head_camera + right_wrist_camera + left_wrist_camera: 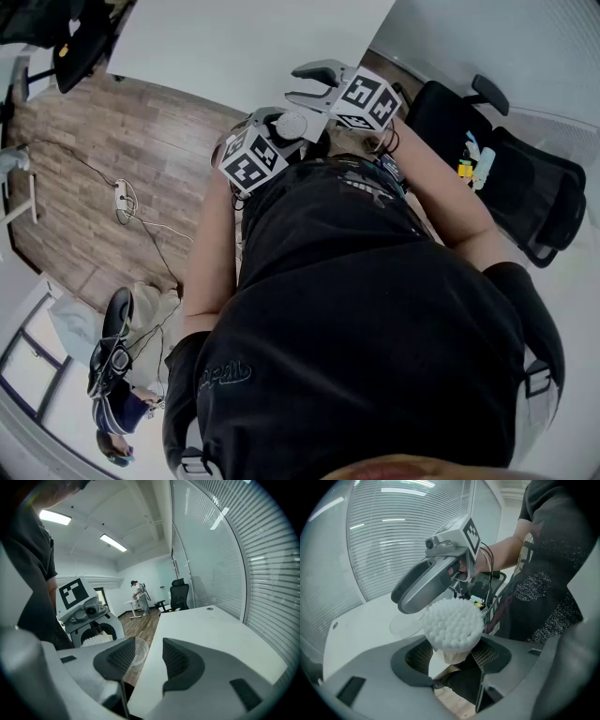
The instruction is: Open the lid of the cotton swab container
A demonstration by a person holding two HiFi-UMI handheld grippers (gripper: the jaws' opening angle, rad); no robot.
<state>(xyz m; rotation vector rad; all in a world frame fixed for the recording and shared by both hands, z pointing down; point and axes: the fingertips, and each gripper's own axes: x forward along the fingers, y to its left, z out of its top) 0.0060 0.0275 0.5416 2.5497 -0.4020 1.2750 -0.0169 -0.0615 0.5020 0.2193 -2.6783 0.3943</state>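
The cotton swab container stands upright between the jaws of my left gripper, which is shut on it. Its top is uncovered, and the white swab heads fill the round mouth. The clear lid hangs flipped out to the container's left side. My right gripper hovers just above and behind the container, with one jaw over the lid. In the right gripper view the right gripper is open with nothing between its pads, and the lid shows just past its left jaw. Both grippers are held against the person's chest.
A white table lies in front, beside a glass wall with blinds. A black office chair stands at the right. A power strip and cables lie on the wood floor. A person stands far off by a desk.
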